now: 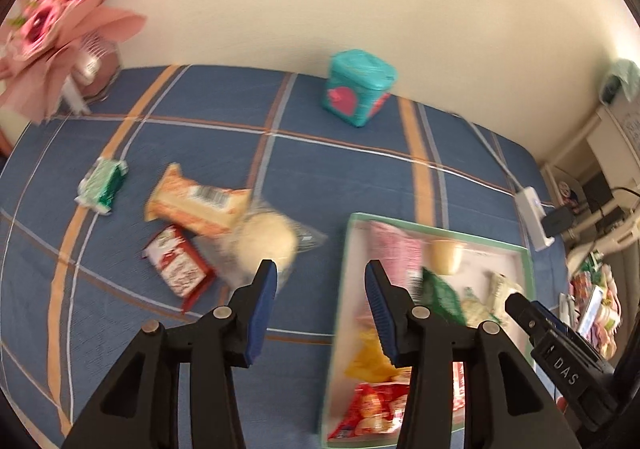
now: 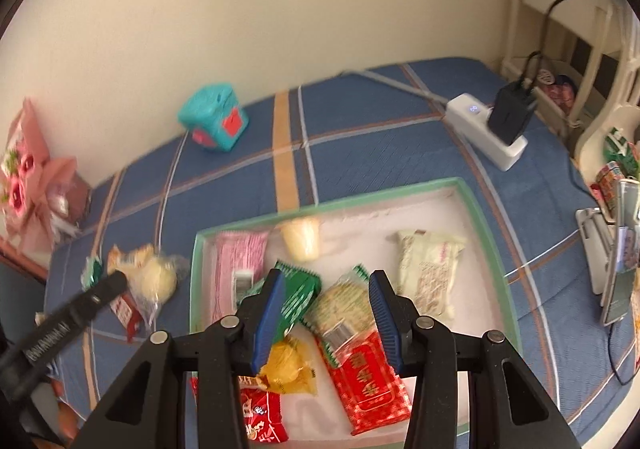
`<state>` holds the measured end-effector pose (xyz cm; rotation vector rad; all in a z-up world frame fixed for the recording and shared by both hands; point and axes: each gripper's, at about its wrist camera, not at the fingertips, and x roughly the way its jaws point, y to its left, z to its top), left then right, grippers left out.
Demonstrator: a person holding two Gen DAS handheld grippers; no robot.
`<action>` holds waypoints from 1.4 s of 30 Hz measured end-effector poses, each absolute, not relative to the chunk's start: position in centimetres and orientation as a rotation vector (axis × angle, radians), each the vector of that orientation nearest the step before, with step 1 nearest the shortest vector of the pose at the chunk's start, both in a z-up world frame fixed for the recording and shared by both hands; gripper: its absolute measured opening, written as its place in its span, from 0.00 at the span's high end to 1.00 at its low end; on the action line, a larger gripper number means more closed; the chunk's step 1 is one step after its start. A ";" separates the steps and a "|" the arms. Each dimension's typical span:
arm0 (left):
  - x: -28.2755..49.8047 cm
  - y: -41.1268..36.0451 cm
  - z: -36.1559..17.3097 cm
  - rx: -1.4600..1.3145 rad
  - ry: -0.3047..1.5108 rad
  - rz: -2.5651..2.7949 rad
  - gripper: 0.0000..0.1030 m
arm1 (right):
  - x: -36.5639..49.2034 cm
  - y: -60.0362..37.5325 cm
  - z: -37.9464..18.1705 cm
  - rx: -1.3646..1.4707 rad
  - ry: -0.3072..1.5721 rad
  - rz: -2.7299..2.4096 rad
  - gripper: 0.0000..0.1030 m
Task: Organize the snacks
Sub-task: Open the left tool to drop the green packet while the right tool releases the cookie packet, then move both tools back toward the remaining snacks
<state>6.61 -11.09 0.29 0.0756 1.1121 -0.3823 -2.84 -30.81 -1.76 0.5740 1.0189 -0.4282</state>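
A green-rimmed tray (image 2: 472, 193) lies on the blue plaid cloth and holds several snack packs: pink (image 2: 236, 261), green (image 2: 298, 297), cream (image 2: 430, 273), red (image 2: 370, 381), yellow (image 2: 286, 369) and a small cup (image 2: 302, 237). The tray also shows in the left wrist view (image 1: 440, 231). Left of it on the cloth lie a round bun in clear wrap (image 1: 266, 241), an orange pack (image 1: 196, 203), a red pack (image 1: 178, 267) and a green pack (image 1: 102, 185). My left gripper (image 1: 320, 285) is open and empty, above the cloth between the bun and the tray. My right gripper (image 2: 328, 297) is open and empty over the tray.
A teal tin (image 1: 358, 93) stands near the wall at the back. A white power strip (image 2: 484, 129) with a black charger and cable lies at the right. A pink paper bouquet (image 1: 52, 21) is at the far left. More items crowd the right edge (image 2: 616, 233).
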 end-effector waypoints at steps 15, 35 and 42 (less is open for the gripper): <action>8.1 -7.0 -2.1 0.047 1.184 -0.300 0.47 | -0.6 -27.0 -4.5 0.506 1.111 -0.364 0.41; 9.0 -4.5 -1.6 0.051 1.123 -0.225 0.06 | -0.3 -26.6 -3.9 0.516 1.067 -0.364 0.00; 9.4 -2.3 -0.4 0.061 1.091 -0.187 0.06 | 0.4 -25.5 -3.6 0.533 1.062 -0.342 0.00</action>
